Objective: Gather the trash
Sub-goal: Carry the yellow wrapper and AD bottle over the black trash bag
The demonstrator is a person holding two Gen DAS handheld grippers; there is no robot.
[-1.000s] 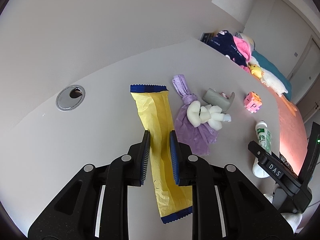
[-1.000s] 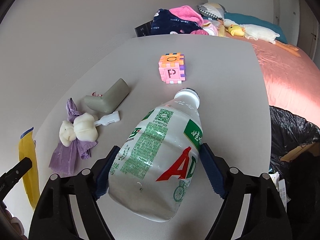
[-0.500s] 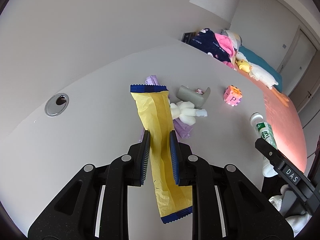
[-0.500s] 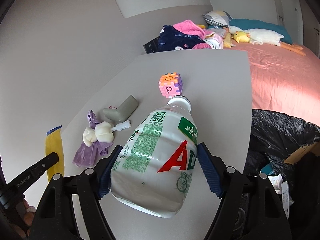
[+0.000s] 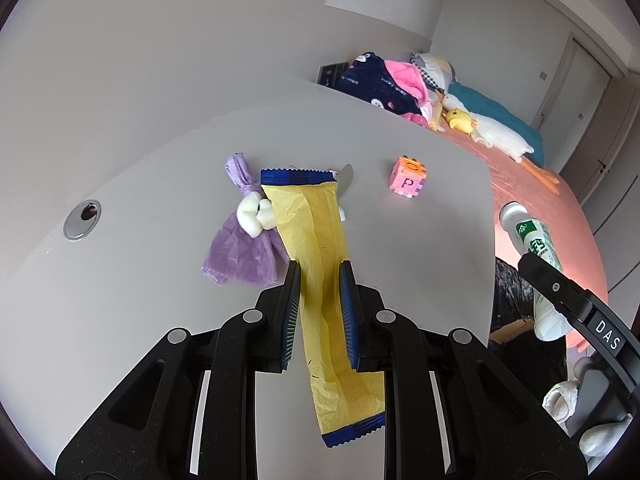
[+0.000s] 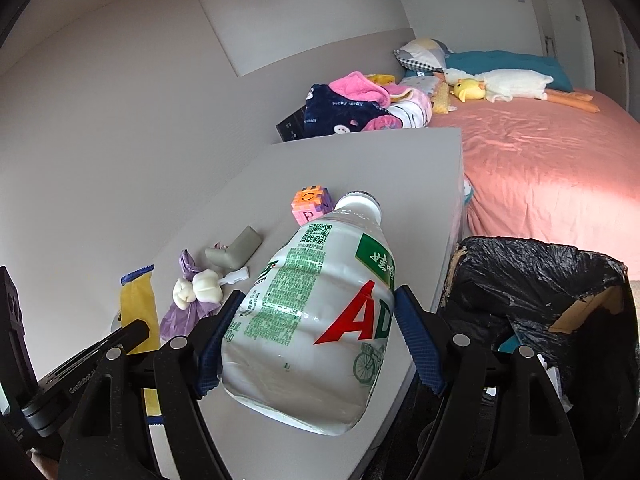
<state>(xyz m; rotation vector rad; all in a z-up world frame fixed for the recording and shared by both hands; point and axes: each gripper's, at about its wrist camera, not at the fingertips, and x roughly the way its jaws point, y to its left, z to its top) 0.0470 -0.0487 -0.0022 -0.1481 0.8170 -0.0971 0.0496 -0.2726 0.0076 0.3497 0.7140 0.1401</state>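
Note:
My left gripper [image 5: 319, 276] is shut on a long yellow wrapper [image 5: 320, 240] with blue ends, held lifted over the grey table [image 5: 160, 240]. My right gripper [image 6: 316, 300] is shut on a crumpled white plastic bottle [image 6: 320, 312] with green and red print, raised near the table's right edge. The same bottle [image 5: 536, 240] shows at the right of the left wrist view. A bin lined with a black bag [image 6: 532, 280] stands beside the table, just right of the bottle. On the table lie a purple bag [image 5: 240, 252] with a white soft lump [image 5: 254, 212] on it.
A pink and orange letter cube [image 5: 408, 178] and a grey angled piece [image 6: 236, 250] sit on the table. A round metal cable hole [image 5: 82, 220] lies at the left. Behind are a heap of clothes [image 6: 352, 108] and a bed with a pink sheet [image 6: 540, 152] and plush toys.
Both grippers rose and shifted right toward the bin with wrapper and bottle held. The bin has come fully into the right wrist view, and the table items look smaller.

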